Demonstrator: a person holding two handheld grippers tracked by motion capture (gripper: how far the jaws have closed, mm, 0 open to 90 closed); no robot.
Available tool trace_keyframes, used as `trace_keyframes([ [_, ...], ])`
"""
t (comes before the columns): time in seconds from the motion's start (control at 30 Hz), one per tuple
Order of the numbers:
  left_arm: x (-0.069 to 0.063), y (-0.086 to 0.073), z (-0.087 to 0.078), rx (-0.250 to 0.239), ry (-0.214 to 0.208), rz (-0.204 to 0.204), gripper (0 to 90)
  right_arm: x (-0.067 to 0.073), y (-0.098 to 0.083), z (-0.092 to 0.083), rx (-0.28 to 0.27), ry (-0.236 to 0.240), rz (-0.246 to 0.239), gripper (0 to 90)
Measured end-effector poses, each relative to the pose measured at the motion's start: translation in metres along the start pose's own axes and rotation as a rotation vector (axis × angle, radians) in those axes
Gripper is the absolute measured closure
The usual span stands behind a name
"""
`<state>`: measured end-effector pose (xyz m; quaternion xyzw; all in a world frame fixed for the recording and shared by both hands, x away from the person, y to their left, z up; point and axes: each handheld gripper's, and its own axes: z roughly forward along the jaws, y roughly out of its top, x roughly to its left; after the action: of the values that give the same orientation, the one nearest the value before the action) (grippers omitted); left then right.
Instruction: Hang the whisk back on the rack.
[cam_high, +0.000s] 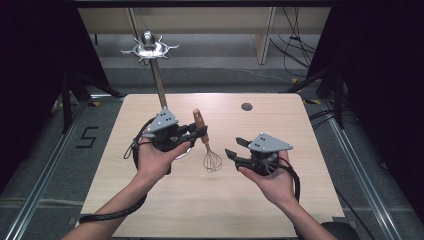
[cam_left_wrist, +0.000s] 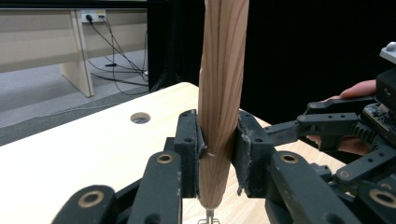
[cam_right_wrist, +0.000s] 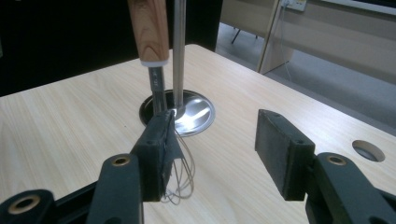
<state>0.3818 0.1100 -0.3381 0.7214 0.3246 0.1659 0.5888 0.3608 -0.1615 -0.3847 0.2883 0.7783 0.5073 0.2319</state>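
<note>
Wood handle: whisk (cam_high: 205, 142) has a turned wooden grip, metal ferrule below it, thin wire loops at the bottom end.
Whisk pos: upright over mid-desk (cam_high: 280, 210), loops down, nearer the left edge than the right; whether the wires touch the top I can't tell.
L gripper (cam_high: 200, 133): clamped on the wooden handle, pads (cam_left_wrist: 189, 149) pressing both sides low on the grip, just above the ferrule.
R gripper (cam_high: 234, 151): jaws wide, nothing between them; one pad (cam_right_wrist: 156, 154) sits just beside the wire loops, w/o pressing.
Weight: prob. light, top-heavy toward the handle.
Stiffness: handle rigid; wires springy, likely to flex and bend if squeezed.
Slip: smooth rounded, tapered wood, could twist or slide in flat pads.
Best hold: wooden grip, mid to low, as now; avoid the loops.
Nearby: steel stand base (cam_right_wrist: 194, 114) w/ rod (cam_high: 159, 82) behind the whisk, toward the far edge; keep wires off it.
</note>
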Motion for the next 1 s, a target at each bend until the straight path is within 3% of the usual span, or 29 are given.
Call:
trace_keyframes([
  [0.07,0.002,0.000,-0.003,0.013,0.005,0.004,72.3,-0.001,-0.001,0.000,-0.009,-0.001,0.003,48.1],
  [0.1,0.003,0.000,-0.005,0.014,0.007,0.009,72.3,0.001,-0.002,-0.001,-0.009,-0.013,0.033,48.0],
  [0.3,0.009,-0.001,-0.012,0.025,0.022,0.013,72.4,-0.005,-0.005,-0.004,0.009,-0.007,0.022,47.9],
  [0.37,0.012,-0.001,-0.014,0.031,0.020,0.018,72.3,-0.004,-0.007,-0.006,0.010,-0.012,0.055,48.0],
  [0.6,0.018,-0.001,-0.019,0.047,0.007,0.023,72.3,-0.010,-0.012,-0.008,0.000,-0.039,0.046,48.0],
  [0.63,0.020,-0.001,-0.019,0.045,0.009,0.025,72.3,-0.010,-0.012,-0.011,0.030,-0.029,0.056,48.0],
  [0.67,0.020,0.000,-0.020,0.044,0.012,0.022,72.3,-0.010,-0.014,-0.011,0.021,-0.036,0.059,48.0],
  [0.7,0.021,0.001,-0.020,0.042,0.017,0.026,72.3,-0.014,-0.014,-0.012,0.023,-0.037,0.030,48.0],
  [0.73,0.021,0.002,-0.021,0.045,0.021,0.026,72.3,-0.012,-0.015,-0.013,0.043,-0.033,0.075,48.0],
  [0.77,0.025,0.004,-0.020,0.028,0.018,0.080,72.3,-0.015,-0.017,-0.012,0.013,-0.048,0.046,48.0],
  [0.83,0.024,0.006,-0.020,0.034,0.023,0.063,72.3,-0.017,-0.018,-0.013,0.027,-0.036,0.054,48.0],
  [0.87,0.024,0.007,-0.020,0.037,0.028,0.055,72.3,-0.016,-0.019,-0.015,0.038,-0.046,0.074,48.0],
  [0.9,0.023,0.008,-0.020,0.042,0.031,0.051,72.3,-0.018,-0.021,-0.014,0.016,-0.063,0.061,48.0],
  [0.97,0.023,0.011,-0.020,0.048,0.039,0.040,72.3,-0.021,-0.024,-0.017,0.042,-0.059,0.074,48.0],
  [1.0,0.025,0.013,-0.020,0.048,0.047,0.069,72.3,-0.021,-0.024,-0.017,0.042,-0.059,0.074,48.0],
])
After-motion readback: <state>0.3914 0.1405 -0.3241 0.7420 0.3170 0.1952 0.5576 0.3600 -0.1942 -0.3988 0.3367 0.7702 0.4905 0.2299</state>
